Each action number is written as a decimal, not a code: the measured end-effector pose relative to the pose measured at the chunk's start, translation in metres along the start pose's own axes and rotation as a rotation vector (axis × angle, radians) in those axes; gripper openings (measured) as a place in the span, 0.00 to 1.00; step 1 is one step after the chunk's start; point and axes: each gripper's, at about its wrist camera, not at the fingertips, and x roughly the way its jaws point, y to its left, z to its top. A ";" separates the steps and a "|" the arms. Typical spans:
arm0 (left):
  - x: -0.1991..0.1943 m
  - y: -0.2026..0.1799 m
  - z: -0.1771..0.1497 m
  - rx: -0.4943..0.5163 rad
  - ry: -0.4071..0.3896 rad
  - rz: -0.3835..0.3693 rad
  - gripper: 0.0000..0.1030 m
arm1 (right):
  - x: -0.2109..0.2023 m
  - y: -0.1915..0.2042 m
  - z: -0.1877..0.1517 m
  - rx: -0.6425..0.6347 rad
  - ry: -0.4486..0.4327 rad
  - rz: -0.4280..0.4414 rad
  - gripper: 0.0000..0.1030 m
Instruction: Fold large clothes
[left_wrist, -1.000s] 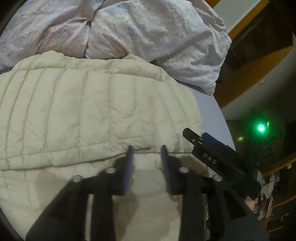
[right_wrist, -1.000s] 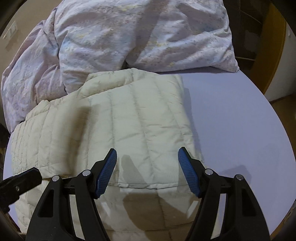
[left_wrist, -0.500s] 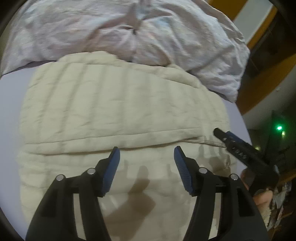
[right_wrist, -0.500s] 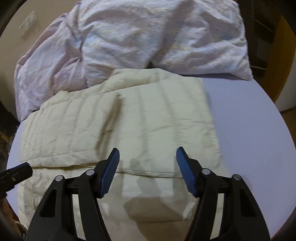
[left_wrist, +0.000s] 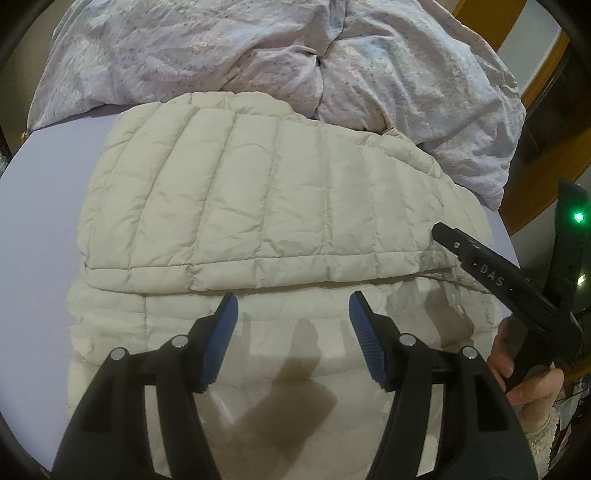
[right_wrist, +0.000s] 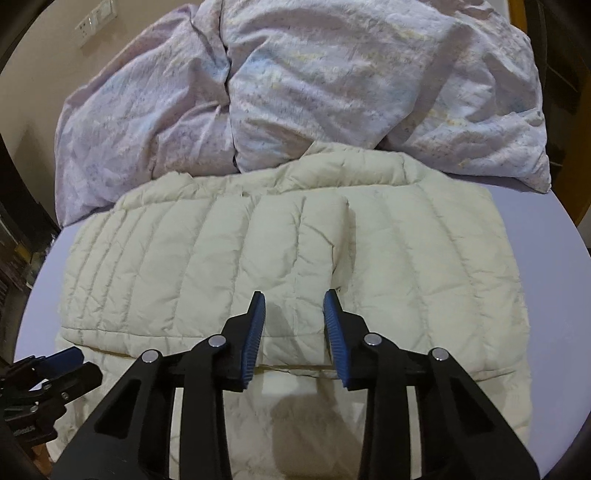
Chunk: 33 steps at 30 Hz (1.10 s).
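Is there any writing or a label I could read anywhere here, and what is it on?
"DAS": pale letters on the black arm of the right tongs, seen from the left wrist camera.
Nothing else: the cream puffer jacket and floral duvet show no readable text.

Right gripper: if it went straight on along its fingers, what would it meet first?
Most likely the cream quilted jacket. The right gripper, whose jaws have just been closing with nothing pinched between them, points down at the folded upper layer near its edge. Depth is unclear, so contact could be slightly further up that layer.
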 end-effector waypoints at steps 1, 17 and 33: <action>0.001 0.001 0.000 -0.001 0.001 0.002 0.61 | 0.004 0.001 -0.001 -0.003 0.010 -0.007 0.31; 0.008 0.008 -0.001 -0.011 0.021 0.016 0.61 | 0.044 -0.007 -0.001 0.009 0.152 -0.059 0.28; -0.076 0.093 -0.083 0.024 0.055 0.032 0.79 | -0.080 -0.101 -0.062 0.127 0.285 0.171 0.73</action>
